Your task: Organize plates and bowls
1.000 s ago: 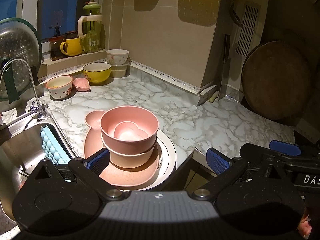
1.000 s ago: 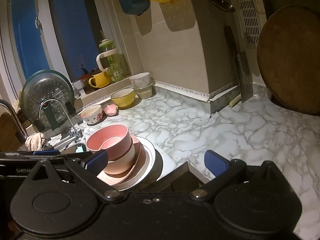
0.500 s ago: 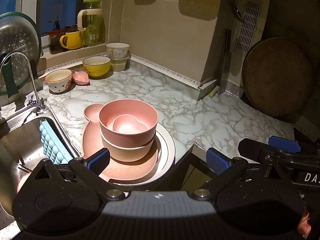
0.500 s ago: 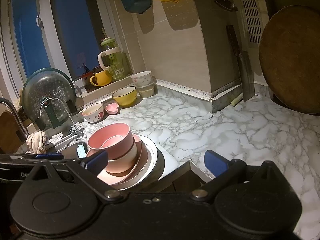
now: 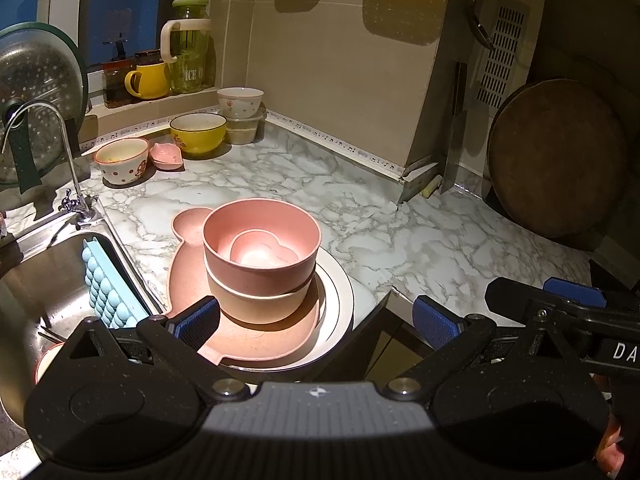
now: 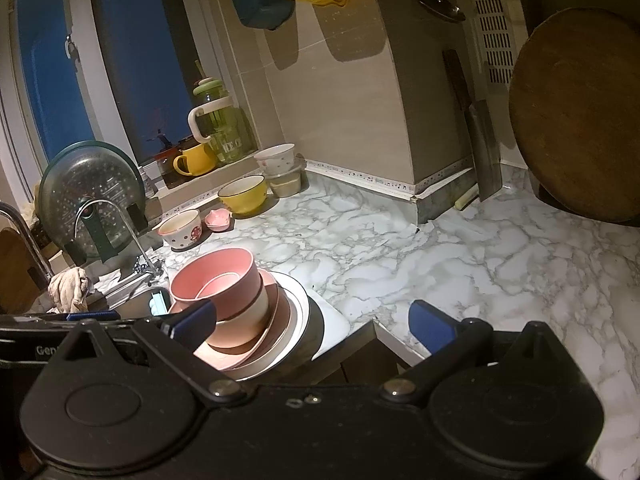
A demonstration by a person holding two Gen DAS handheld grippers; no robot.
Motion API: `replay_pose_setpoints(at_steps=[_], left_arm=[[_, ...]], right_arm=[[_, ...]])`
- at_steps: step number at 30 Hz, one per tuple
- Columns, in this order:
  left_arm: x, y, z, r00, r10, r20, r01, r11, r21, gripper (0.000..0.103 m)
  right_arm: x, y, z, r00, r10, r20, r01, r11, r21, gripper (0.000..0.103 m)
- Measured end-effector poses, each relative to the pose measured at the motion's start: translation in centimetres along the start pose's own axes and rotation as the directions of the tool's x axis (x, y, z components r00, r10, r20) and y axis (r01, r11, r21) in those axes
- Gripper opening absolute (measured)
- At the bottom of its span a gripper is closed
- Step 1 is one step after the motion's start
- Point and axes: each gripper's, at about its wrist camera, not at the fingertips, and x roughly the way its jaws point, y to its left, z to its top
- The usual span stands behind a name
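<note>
Hovering over the near edge of the counter (image 5: 420, 236), both grippers are being held wide open and empty, their blue-padded fingers (image 5: 198, 316) spread apart. A stack of dishes is being kept at the counter's front corner, just beside the sink (image 5: 48, 280): a white plate (image 5: 340, 300) at the bottom, a pink bear-shaped tray (image 5: 188, 264) on it, then a beige bowl (image 5: 256, 300), a pink bowl (image 5: 260, 240) nested in that, and a small heart-shaped dish (image 5: 264, 252) inside. The stack is being framed ahead of and slightly left of the left gripper (image 5: 316, 320), close under its left finger, whereas from the right gripper (image 6: 312, 320) it is lying further off to the left; the left one is judged the nearer. The tray's long axis is running from the near edge away toward the tap (image 5: 68, 160), its ears pointing away, and the bowls are standing upright, mouths up. More bowls are being left near the window ledge, well apart from the stack: a yellow bowl (image 5: 198, 132), a spotted bowl (image 5: 122, 160) and a small pink dish (image 5: 166, 156). A forward reach is judged to be needed for any of these
</note>
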Motion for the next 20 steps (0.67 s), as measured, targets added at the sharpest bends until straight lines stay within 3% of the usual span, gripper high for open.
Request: replay_pose_setpoints(at_steps=[20], left_arm=[[0.5, -0.5, 0.4, 1.0, -0.012, 0.011, 0.012, 1.0, 0.001, 0.103]], right_arm=[[0.3, -1.1, -0.1, 1.0, -0.022, -0.005, 0.022, 0.999, 0.038, 0.103]])
